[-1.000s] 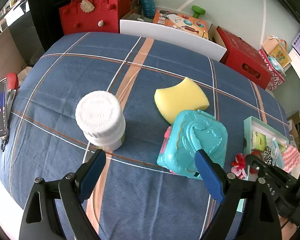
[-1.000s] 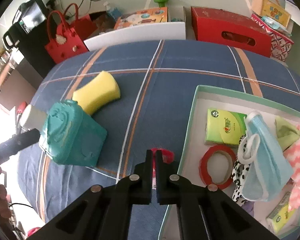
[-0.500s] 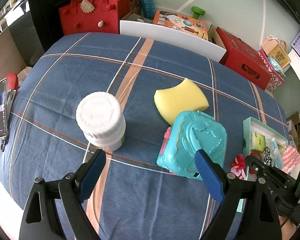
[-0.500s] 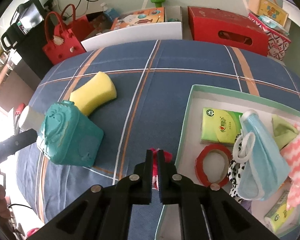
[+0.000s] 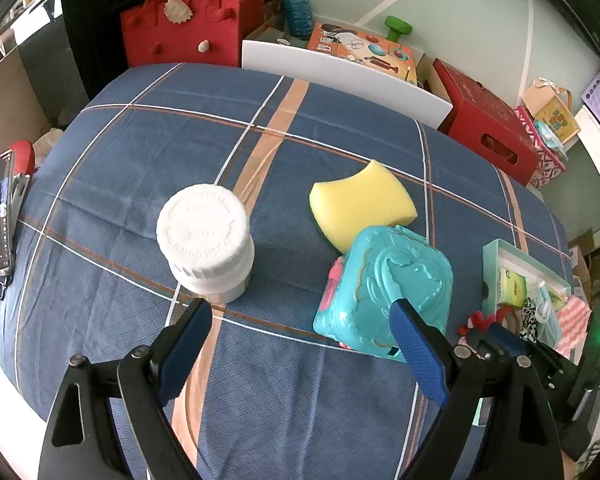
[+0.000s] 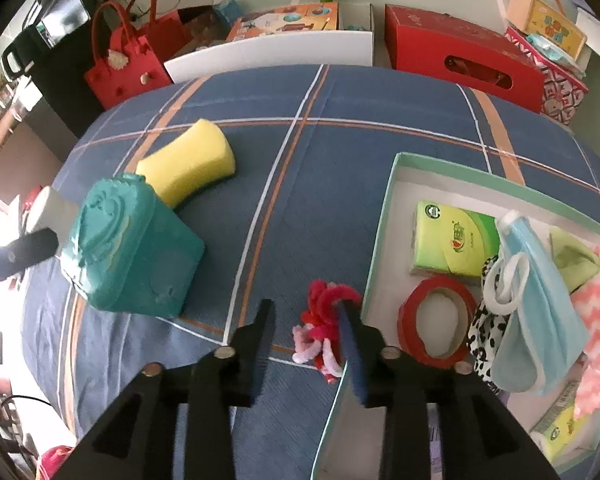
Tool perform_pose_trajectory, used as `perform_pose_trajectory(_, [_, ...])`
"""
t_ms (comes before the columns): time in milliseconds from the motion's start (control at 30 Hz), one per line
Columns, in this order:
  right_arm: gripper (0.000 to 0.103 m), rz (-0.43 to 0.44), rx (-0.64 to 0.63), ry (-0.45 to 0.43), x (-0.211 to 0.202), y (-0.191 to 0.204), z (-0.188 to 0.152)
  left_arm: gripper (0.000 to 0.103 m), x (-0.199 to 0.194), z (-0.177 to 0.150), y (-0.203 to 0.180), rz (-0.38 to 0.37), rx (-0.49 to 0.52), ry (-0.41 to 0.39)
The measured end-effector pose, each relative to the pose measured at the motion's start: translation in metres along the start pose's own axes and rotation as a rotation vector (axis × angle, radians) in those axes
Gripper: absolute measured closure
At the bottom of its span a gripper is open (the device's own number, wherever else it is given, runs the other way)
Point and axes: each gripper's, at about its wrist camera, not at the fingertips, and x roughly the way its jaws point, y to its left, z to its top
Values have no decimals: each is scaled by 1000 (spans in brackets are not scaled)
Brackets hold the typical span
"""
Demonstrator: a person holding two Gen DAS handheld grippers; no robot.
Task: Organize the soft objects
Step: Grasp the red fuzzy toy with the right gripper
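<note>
closing on the red-pink flower (image 6: 325,326) is the step, by my reading: the right gripper (image 6: 308,344) has its jaws apart, one finger (image 6: 350,350) over the tray (image 6: 374,248) rim. shift left so both fingers straddle it. left gripper (image 5: 300,344) hangs open; sponge (image 6: 188,162) lies farther off.

1. Left gripper (image 5: 300,348) — black angular arms with triangular cut-outs, silver round screw heads at the joints, blue ribbed pads (image 5: 418,350) on both fingers.
2. Right gripper (image 6: 308,336) — the same black frame, silver screws, flat dark-blue pads (image 6: 352,354).
</note>
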Motion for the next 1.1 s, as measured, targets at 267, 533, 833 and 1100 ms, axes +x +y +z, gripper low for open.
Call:
perform_pose_trajectory(267, [61, -27, -49, 34, 7, 11, -5, 13, 0, 0, -1, -14, 7, 3])
perform_pose_trajectory(533, [61, -122, -159, 67, 15, 30, -12, 13, 1, 0, 0, -21, 3, 5])
perform_pose_trajectory(833, [65, -289, -336, 114, 32, 57, -24, 13, -1, 1, 2, -30, -3, 2])
perform_pose_trajectory(1100, [73, -253, -291, 115, 37, 48, -20, 13, -2, 1, 8, -41, -21, 1])
